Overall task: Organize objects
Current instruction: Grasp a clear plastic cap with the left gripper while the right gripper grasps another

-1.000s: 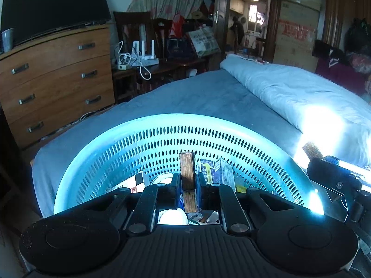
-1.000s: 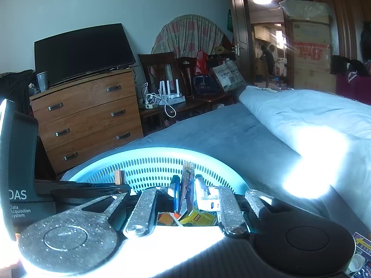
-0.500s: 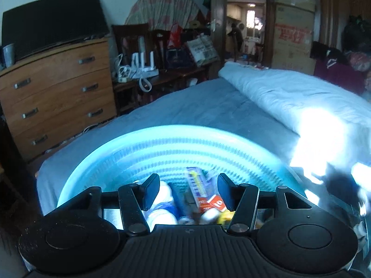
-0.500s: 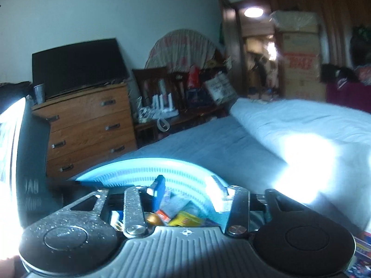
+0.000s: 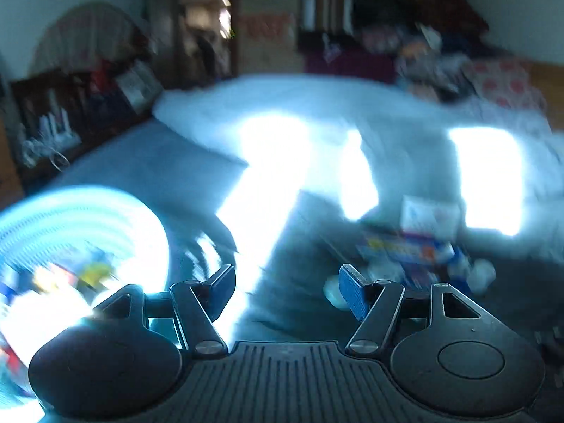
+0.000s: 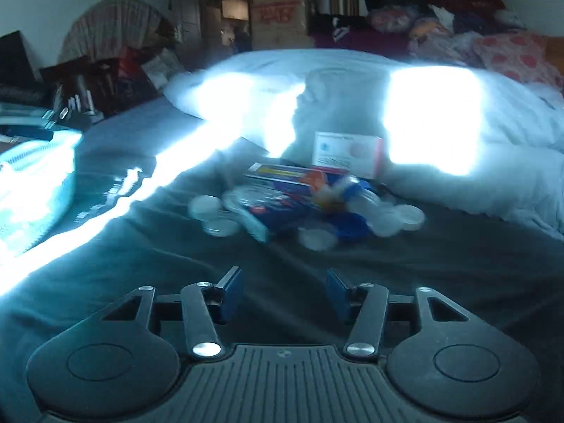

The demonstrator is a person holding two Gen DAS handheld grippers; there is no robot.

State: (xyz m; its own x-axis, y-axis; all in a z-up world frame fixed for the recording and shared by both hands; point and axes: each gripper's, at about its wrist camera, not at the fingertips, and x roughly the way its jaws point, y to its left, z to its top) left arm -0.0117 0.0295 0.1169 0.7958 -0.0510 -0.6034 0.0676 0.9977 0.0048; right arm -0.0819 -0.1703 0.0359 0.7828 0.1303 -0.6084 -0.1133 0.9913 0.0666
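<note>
A light blue perforated basket (image 5: 105,208) with several small items in it sits on the bed at the left; its edge also shows in the right wrist view (image 6: 38,176). A pile of loose items lies on the blue bedsheet: a white box (image 6: 347,153), a long orange and blue box (image 6: 292,174), several white lids and small bottles (image 6: 398,215). The pile appears blurred in the left wrist view (image 5: 416,246). My left gripper (image 5: 285,292) is open and empty, to the right of the basket. My right gripper (image 6: 283,292) is open and empty, short of the pile.
A white duvet (image 6: 352,81) lies bunched across the far side of the bed with bright sun patches on it. Clothes and pillows (image 6: 493,46) are piled at the back right. Chairs and clutter (image 6: 105,81) stand at the back left.
Both grippers held items over the basket, then opened and let them go into it. Both have since swung right, away from the basket and toward the pile on the bed.
</note>
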